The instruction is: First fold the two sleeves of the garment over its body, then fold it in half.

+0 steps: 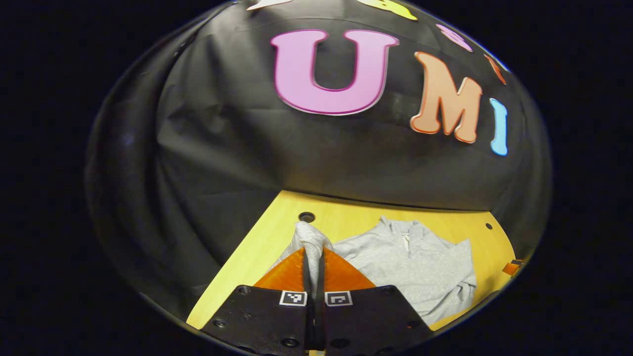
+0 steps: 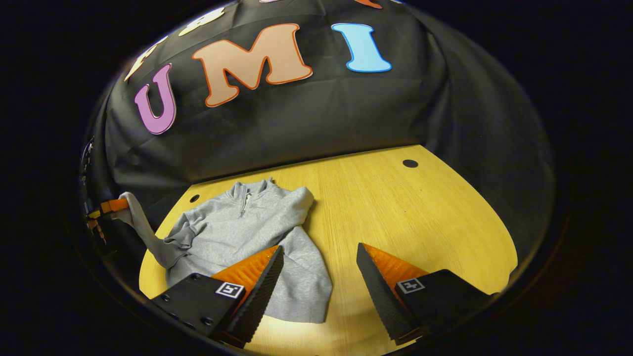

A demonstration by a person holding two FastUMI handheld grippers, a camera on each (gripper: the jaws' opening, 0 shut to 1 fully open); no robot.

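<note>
A light grey zip-neck sweatshirt (image 2: 247, 222) lies on the yellow wooden table (image 2: 405, 212), collar toward the booth wall. One sleeve is folded over its chest. My left gripper (image 1: 313, 249) is shut on the other sleeve's cuff (image 1: 309, 237) and holds it lifted above the table. In the right gripper view that same sleeve (image 2: 143, 227) stretches up from the body to the left gripper (image 2: 116, 206) at the far left. My right gripper (image 2: 319, 252) is open, hovering over the sweatshirt's lower right hem, nothing between its fingers.
The black cloth wall stands right behind the table. Round holes (image 2: 410, 163) sit in the tabletop near its far corners. Bare wood (image 2: 420, 232) spreads to the right of the sweatshirt in the right gripper view.
</note>
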